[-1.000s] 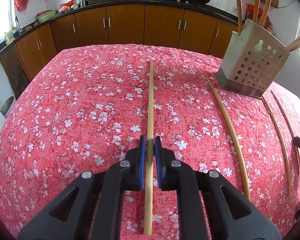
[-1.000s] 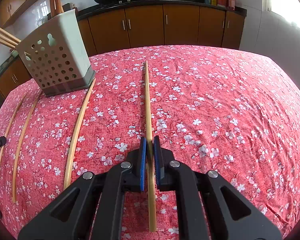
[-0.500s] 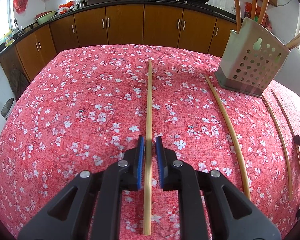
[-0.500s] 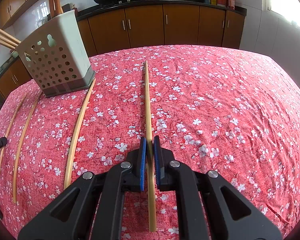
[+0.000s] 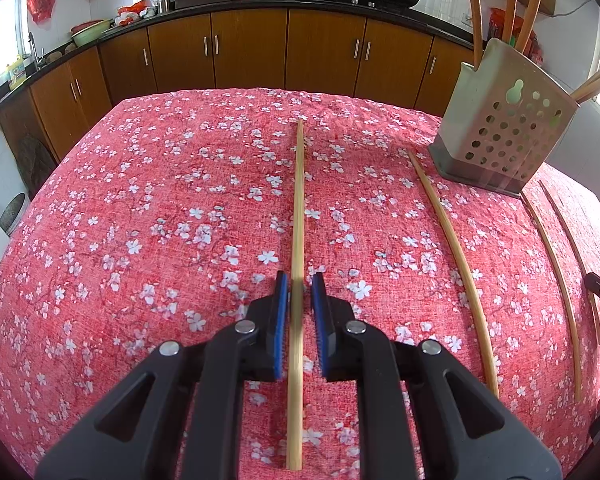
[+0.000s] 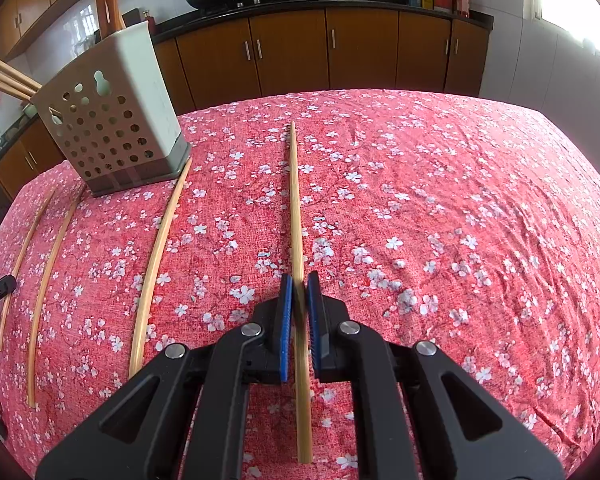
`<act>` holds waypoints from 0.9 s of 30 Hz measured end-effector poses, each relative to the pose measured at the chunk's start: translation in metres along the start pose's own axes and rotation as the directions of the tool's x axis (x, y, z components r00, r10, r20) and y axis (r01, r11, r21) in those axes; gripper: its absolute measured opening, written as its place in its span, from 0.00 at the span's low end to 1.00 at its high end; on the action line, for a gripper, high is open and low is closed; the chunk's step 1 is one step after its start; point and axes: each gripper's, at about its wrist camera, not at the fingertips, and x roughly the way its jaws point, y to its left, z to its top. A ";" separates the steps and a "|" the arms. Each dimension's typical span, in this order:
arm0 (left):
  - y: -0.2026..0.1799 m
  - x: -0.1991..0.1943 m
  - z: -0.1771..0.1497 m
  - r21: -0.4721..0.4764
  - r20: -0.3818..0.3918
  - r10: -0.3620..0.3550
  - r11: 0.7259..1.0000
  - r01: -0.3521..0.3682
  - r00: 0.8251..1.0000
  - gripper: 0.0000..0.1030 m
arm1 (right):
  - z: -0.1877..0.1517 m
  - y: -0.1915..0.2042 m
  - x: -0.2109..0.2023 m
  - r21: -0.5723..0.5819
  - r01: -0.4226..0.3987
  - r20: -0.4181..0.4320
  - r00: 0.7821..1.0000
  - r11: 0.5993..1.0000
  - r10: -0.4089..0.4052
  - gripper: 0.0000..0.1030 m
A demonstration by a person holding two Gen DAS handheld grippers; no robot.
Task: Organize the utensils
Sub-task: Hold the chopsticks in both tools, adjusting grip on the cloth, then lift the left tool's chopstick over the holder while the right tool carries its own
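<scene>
Beside left hand-held gripper (image 5: 300, 292): chopstick (image 5: 298, 208) loose | right hand-held gripper (image 6: 299, 292): pinched

Tabletop (image 5: 120, 240) under red floral cloth. Perforated holder (image 5: 500, 136) stands at far edge. Chopsticks lie flat: one (image 5: 452, 256) just left of holder, another (image 5: 298, 220) farther left, two (image 5: 556, 272) at holder's right.

A: Where does the holder (image 5: 500, 136) stand?
B: Far right on the table (image 5: 120, 220), in the left wrist view, with chopsticks upright in it (image 5: 512, 4).
A: And on the cloth?
B: One chopstick (image 5: 298, 216) lies near to far at centre; another (image 5: 452, 248) right of it; two more beyond (image 5: 552, 264).
</scene>
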 end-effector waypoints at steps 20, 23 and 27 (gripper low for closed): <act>-0.004 -0.015 -0.015 0.017 -0.002 -0.011 1.000 0.011 1.000 0.11 | -0.003 -0.001 -0.004 0.005 -0.008 -0.002 1.000 1.000 0.008 0.08; -0.005 -0.017 -0.016 0.023 -0.003 -0.002 1.000 0.002 1.000 0.08 | -0.003 -0.001 -0.005 0.005 -0.008 -0.001 1.000 1.000 0.008 0.07; -0.007 -0.030 -0.012 0.029 0.029 -0.007 1.000 0.006 1.000 0.08 | 0.000 -0.007 -0.026 0.034 -0.032 0.061 0.998 0.999 0.030 0.07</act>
